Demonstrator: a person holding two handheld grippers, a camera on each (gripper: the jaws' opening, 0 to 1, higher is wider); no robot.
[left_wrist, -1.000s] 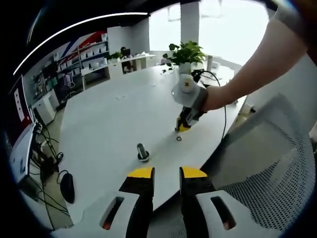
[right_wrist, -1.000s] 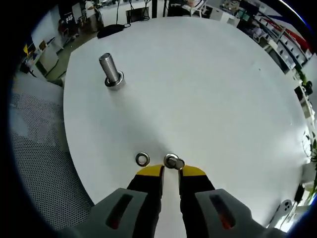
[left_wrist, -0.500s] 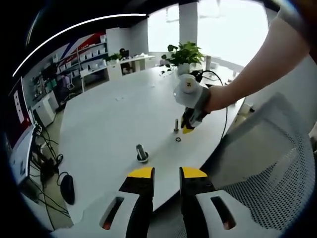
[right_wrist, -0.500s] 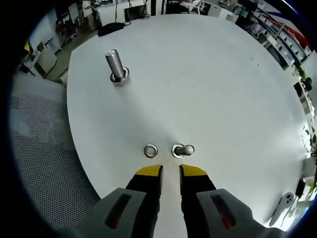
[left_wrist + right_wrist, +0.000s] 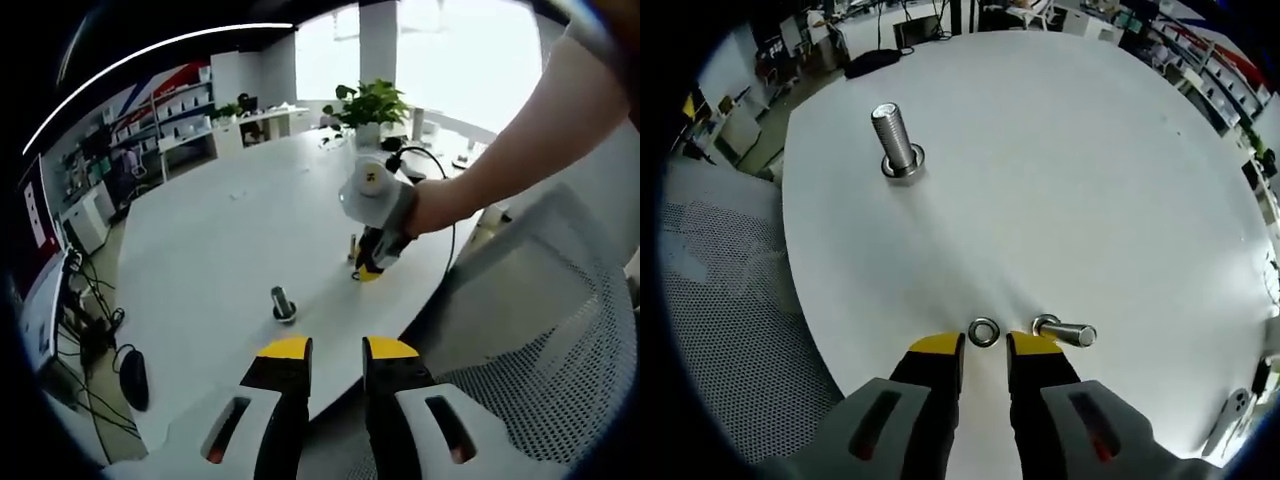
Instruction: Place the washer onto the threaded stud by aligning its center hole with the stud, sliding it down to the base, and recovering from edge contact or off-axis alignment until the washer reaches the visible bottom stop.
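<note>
Right claw [image 5: 985, 347] narrowly parted, gripping nothing, tips flanking the flat steel ring washer [image 5: 984, 332] lying on the smooth white round tabletop [image 5: 1060, 170]. Small threaded stud [image 5: 1064, 332] just beside it. Larger upright bolt [image 5: 897, 141] farther off. Left claw [image 5: 338, 349] narrowly parted, unloaded.

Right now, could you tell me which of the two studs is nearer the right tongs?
The stud just right of the right tongs, beside the washer.
</note>
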